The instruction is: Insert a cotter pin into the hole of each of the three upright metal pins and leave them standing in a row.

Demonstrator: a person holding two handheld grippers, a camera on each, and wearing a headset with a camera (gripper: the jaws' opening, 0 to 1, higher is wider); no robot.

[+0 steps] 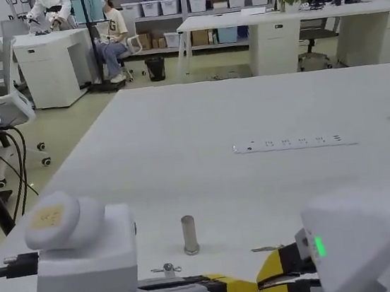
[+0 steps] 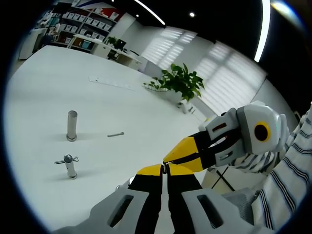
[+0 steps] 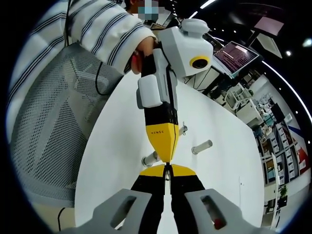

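Left gripper (image 1: pixel 242 290) is lowest in the head view. Its jaws are together, yellow tips nose to nose with the right gripper (image 1: pixel 269 274) just above the workbench (image 1: pixel 256 181).

- **Left pin:** just beyond the left gripper, the left pin (image 1: pixel 169 269) stands upright with a fitted cotter pin (image 2: pixel 65 159) through its hole, so that one is done.
- **Bare pin:** next right and a bit further back is the bare pin (image 1: pixel 189 234), upright, hole unfilled.
- **Third pin:** the third pin (image 3: pixel 151 158) sits closest to the meeting tips in the right gripper view. It reads as bare, but it's small and fisheye-warped, so not certain.
- **Loose cotter pin:** the loose cotter pin (image 1: pixel 268 249) lies flat on the bench, right of the bare pin. It is near the right gripper's tips but apart from them.
- **Right gripper:** jaws also together. Its own view shows a thin sliver bridging the two sets of tips, probably another cotter pin. It's too small to confirm, or to say which side has it.

Handling, my read:
- **Cotter pins:** light, springy, smooth wire that will pivot or flick out of a flat pinch. Grab at the looped head, with the legs clear and in line with the hole.
- **Upright pins:** stiff steel on a small flange foot, stable enough to stand but easy to tip under side load. Brace the shank below the hole with one gripper and push the cotter in with the other, straight along the hole axis.

Power strip (image 1: pixel 294 143) is well back, no factor.
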